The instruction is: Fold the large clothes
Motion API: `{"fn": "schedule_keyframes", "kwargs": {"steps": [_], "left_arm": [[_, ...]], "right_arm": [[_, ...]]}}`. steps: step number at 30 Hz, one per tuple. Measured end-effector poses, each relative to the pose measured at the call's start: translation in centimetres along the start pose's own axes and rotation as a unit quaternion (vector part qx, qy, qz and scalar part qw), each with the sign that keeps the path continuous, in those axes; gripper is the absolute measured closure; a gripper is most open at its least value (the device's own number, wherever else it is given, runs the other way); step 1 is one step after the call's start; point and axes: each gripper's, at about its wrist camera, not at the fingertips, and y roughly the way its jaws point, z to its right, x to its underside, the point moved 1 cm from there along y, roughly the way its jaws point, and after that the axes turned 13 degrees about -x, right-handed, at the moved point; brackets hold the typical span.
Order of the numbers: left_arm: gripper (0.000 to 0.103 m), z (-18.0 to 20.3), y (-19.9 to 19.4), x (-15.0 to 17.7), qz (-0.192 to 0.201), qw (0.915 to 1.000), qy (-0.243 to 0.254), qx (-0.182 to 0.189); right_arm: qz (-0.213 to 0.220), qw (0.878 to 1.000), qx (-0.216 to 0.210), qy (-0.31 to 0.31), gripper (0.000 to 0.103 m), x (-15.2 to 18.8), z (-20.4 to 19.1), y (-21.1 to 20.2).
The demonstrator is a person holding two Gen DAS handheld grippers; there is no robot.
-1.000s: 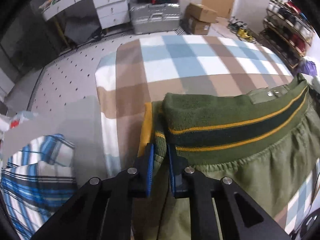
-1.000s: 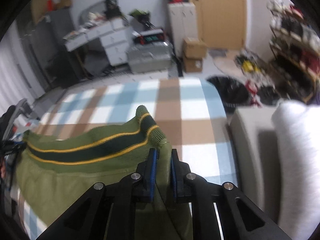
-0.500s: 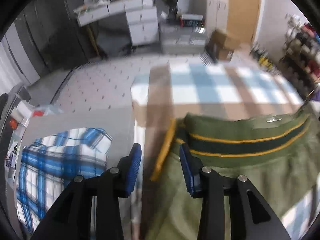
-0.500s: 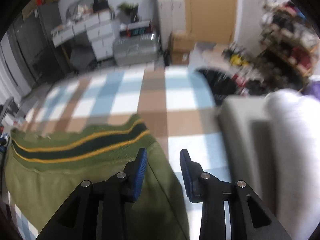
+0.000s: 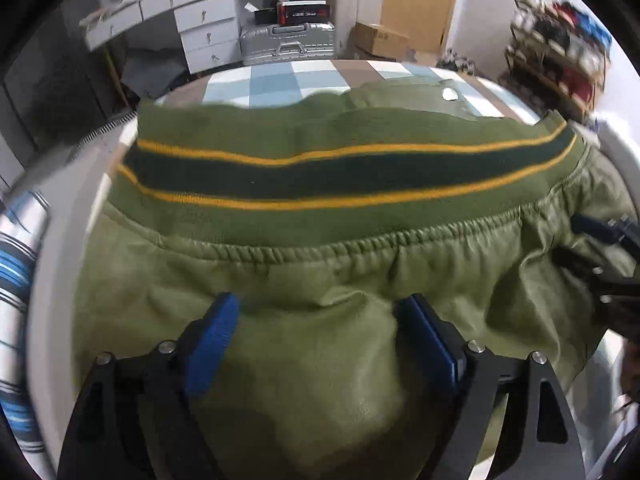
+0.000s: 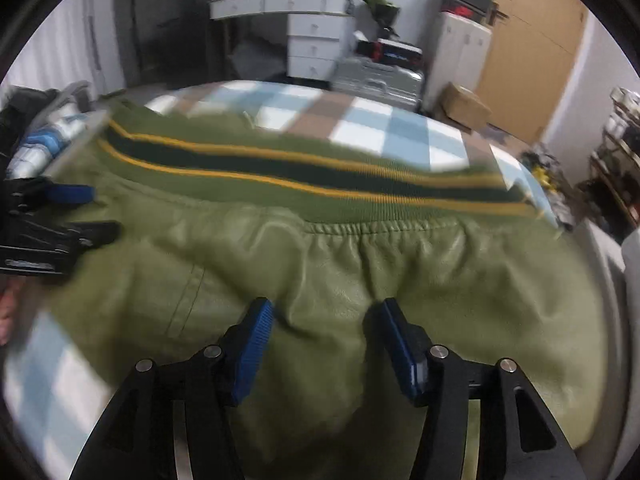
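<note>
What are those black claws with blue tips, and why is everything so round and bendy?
Those claws are grabbing tools. A person holds one in each hand, and each tool carries a little camera looking out along its two fingers. The lens is very wide, so the room looks curved.

One picture comes from the left gripper, the other from the right gripper. Each camera also catches the other tool at the edge of its view.

In front lies a big green jacket with a dark striped band edged in yellow. It rests on a checked blanket in blue, brown and white. A blue plaid shirt sits off to the left.

Both claws are open just above the jacket, holding nothing.
</note>
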Motion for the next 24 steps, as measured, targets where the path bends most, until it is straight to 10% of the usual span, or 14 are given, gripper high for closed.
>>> {"fn": "schedule_keyframes", "kwargs": {"steps": [5, 10, 15, 19, 24], "left_arm": [[0.019, -0.5, -0.7, 1.6, 0.079, 0.9965, -0.028, 0.003], [0.019, -3.1, -1.4, 1.8, 0.093, 0.9904, -0.086, 0.055], [0.019, -2.9, -1.6, 1.4, 0.092, 0.9915, -0.077, 0.051], [0.019, -1.5, -1.2, 1.3, 0.089, 0.9929, -0.068, 0.041], [0.019, -1.2, -1.0, 1.6, 0.087, 0.9942, -0.057, 0.028]], "right_arm": [[-0.011, 0.999, 0.016, 0.035, 0.048, -1.1, -0.6, -0.7], [0.085, 0.995, -0.046, 0.012, 0.051, -1.7, -4.9, -4.6], [-0.026, 0.999, -0.018, 0.016, 0.043, -1.1, -5.8, 2.8], [-0.013, 0.999, -0.029, 0.036, 0.042, -1.3, -5.4, 2.3], [0.098, 0.992, 0.018, 0.082, 0.040, -0.8, 0.2, -5.0]]}}
